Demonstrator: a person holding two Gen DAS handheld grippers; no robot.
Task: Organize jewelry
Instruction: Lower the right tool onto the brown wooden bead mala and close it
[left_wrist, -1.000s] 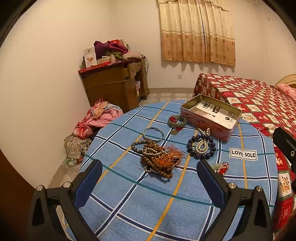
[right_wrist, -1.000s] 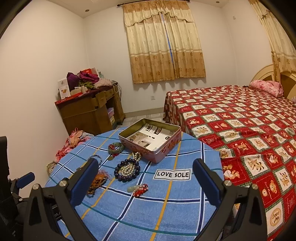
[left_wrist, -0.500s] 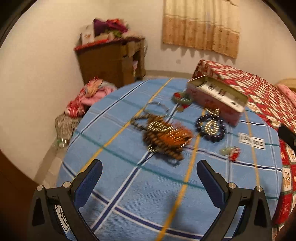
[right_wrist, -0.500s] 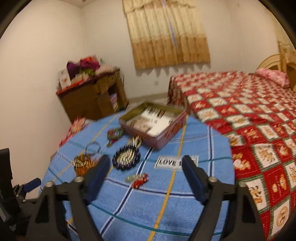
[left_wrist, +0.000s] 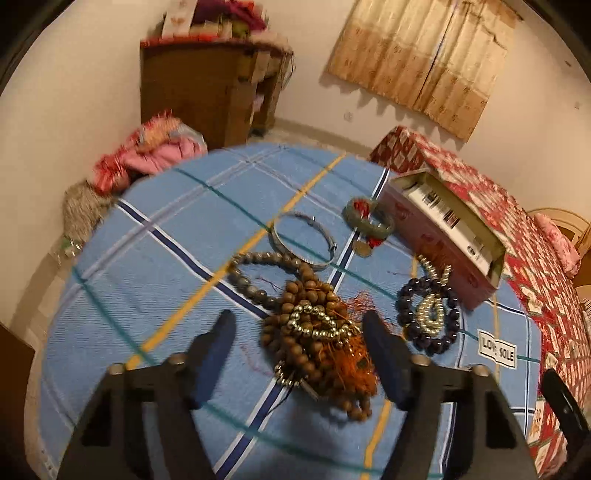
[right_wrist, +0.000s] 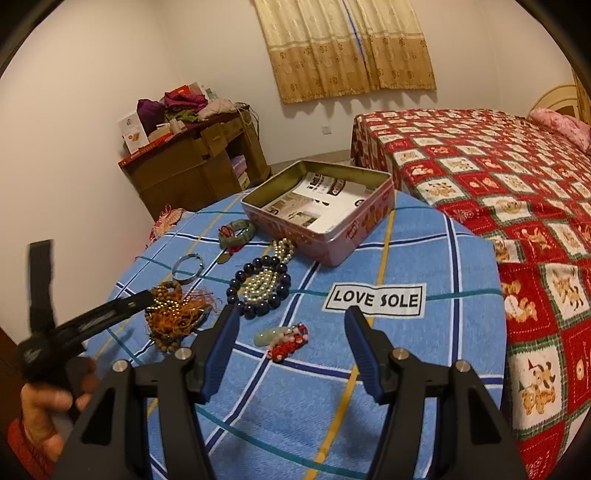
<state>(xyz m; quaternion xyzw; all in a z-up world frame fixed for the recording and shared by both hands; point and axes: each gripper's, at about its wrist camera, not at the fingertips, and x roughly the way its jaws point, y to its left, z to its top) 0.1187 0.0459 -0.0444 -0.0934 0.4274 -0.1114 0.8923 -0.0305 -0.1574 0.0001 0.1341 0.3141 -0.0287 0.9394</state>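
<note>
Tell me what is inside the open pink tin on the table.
The pink tin holds only printed paper sheets lying flat on its bottom; no jewelry is visible in it. Whatever lies under the papers, and the corner behind the near wall, is hidden.

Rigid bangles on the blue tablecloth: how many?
2: a silver bangle beside the grey bead strand, and a green bangle near the tin. The tangled pile may hide more.

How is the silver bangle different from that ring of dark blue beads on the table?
The silver bangle is one thin, smooth metal hoop; the dark blue bead bracelet is a string of round beads. The bangle lies with nothing inside it; the bead bracelet has pearly beads across its middle. Both lie flat on the blue tablecloth.
</note>
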